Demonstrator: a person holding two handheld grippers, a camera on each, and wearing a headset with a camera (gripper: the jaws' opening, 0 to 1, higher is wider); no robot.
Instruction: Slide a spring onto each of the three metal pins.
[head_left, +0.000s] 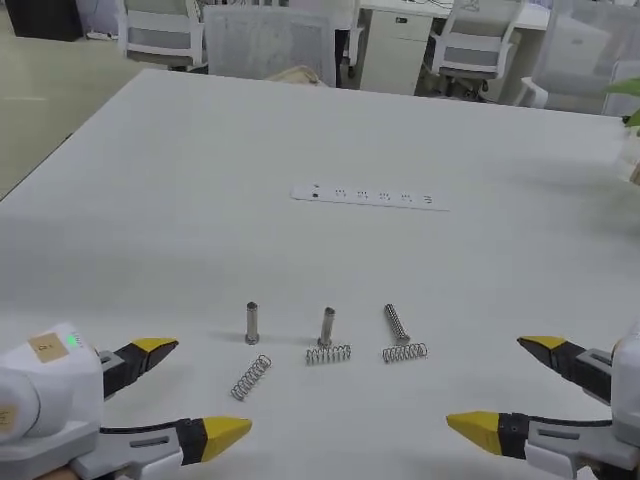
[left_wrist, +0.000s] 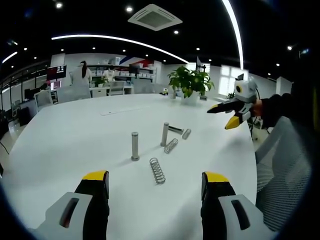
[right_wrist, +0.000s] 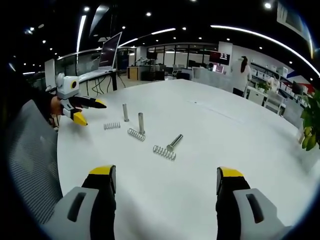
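The white counter (head_left: 200, 200) spread across the head view. The left gripper (head_left: 212, 386) sat at lower left and the right gripper (head_left: 485, 382) at lower right, each with jaws wide apart and holding nothing. A power strip (head_left: 368, 196) lay above centre. Below centre, the left pin (head_left: 252, 323) and middle pin (head_left: 327, 327) stood upright, while the right pin (head_left: 396, 322) lay on its side. Just below them lay the left spring (head_left: 250, 377), middle spring (head_left: 328, 354) and right spring (head_left: 404, 352), none on a pin.

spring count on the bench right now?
3, all loose on the table: left spring in front of the left pin, middle spring before the middle pin, right spring beside the tipped-over right pin. None looks hidden.
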